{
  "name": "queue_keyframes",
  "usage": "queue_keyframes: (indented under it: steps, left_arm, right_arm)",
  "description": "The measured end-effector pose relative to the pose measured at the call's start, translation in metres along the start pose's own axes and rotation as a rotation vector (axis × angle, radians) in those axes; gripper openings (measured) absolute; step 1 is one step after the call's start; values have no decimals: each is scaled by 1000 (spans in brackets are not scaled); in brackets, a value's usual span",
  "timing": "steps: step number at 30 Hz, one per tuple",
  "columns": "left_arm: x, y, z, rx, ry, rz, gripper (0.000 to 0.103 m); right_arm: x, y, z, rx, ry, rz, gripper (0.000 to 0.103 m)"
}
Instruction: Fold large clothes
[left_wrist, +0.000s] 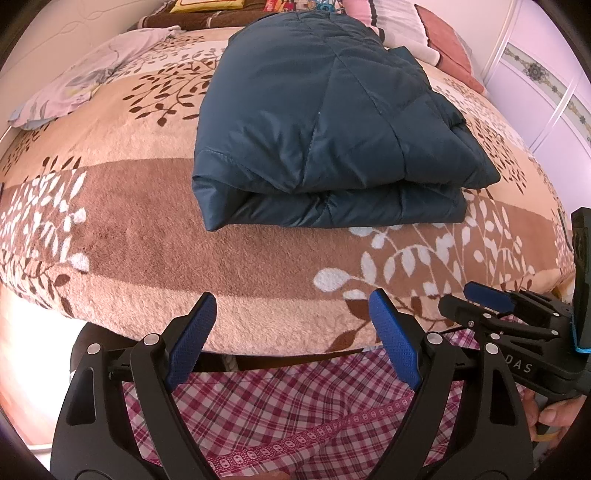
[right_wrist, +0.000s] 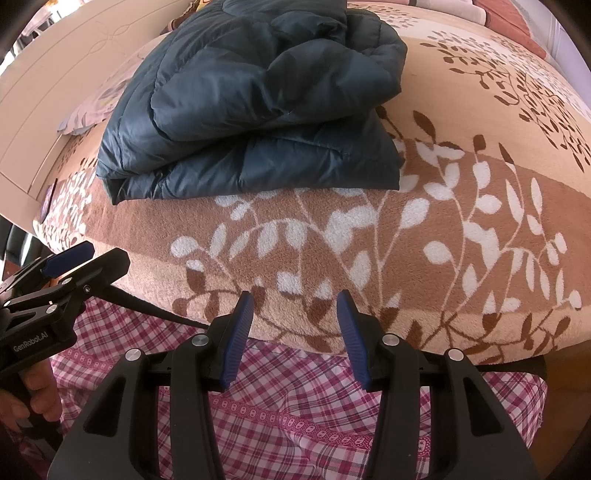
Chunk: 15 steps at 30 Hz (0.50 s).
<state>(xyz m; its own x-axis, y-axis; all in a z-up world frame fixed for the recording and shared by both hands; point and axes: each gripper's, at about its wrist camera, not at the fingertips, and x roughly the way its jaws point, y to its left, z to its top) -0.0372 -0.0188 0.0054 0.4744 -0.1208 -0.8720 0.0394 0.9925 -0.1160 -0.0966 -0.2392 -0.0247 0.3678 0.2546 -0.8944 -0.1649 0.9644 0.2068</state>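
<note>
We hold both tools back at the near edge of the bed (left_wrist: 155, 258), over the checked skirt (left_wrist: 295, 410) that hangs below the mattress. The left tool (left_wrist: 293, 345) has its blue pads spread wide with nothing between them, and the right tool (right_wrist: 295, 339) is likewise spread and empty. Neither touches the garment.

The dark blue padded jacket (left_wrist: 317, 122) lies on the leaf-patterned blanket (right_wrist: 443, 229), toward the middle of the bed and a little back from the near edge. It looks folded already into a thick bundle of stacked layers, with the fold line facing us. From the right wrist view the top layer (right_wrist: 280, 66) is puffed and rumpled, not lying flat on the layer beneath.

We judge the folding to be nearly or wholly done, so the risk now lies in the bundle not holding its shape. The filling is springy and the shell looks slick, so the upper layer may slide or spring open if we leave it unpressed. If we reach in to tidy it and pinch only the top layer, we could drag that layer off and undo the fold. A pinch taken too deep might also catch the plush blanket along with the jacket.
</note>
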Motion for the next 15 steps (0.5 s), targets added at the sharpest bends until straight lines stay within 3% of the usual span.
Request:
queue_keyframes:
  steps: [15]
  left_arm:
    - [1,2,-1,-1,9,0,84]
  right_arm:
    - [3,1,-1,-2,9,2,48]
